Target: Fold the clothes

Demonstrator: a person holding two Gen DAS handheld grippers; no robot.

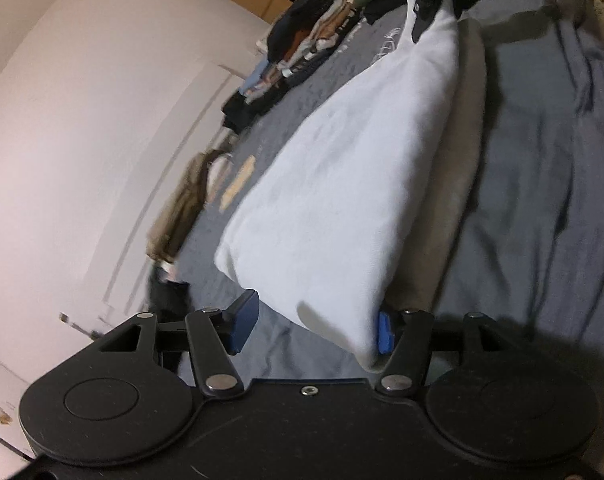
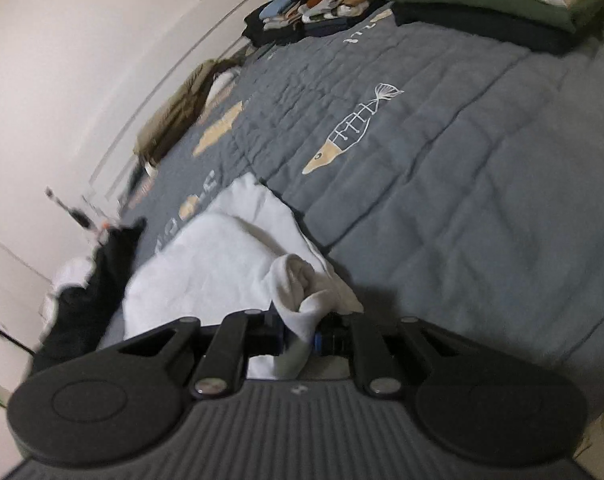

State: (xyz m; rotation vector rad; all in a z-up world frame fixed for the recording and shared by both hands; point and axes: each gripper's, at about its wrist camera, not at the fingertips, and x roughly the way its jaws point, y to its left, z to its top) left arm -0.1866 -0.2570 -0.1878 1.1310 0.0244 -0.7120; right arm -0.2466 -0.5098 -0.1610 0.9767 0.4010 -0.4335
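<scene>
White garment (image 2: pixel 222 264) bunched in right claw (image 2: pixel 302 338); pads hidden, folded piles (image 2: pixel 302 8) blurred

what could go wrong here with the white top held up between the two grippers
1. The left gripper stands open around a corner of the white top; only one pad touches it, so that corner may drop onto the bedspread.
2. The right gripper pinches just a small bunched bit of cloth, which might slip out.
3. A sagging top could crease instead of folding flat.

Blurred dark shape (image 2: pixel 90 280) at left, folded stack (image 2: pixel 481 4) cut by top edge.
</scene>
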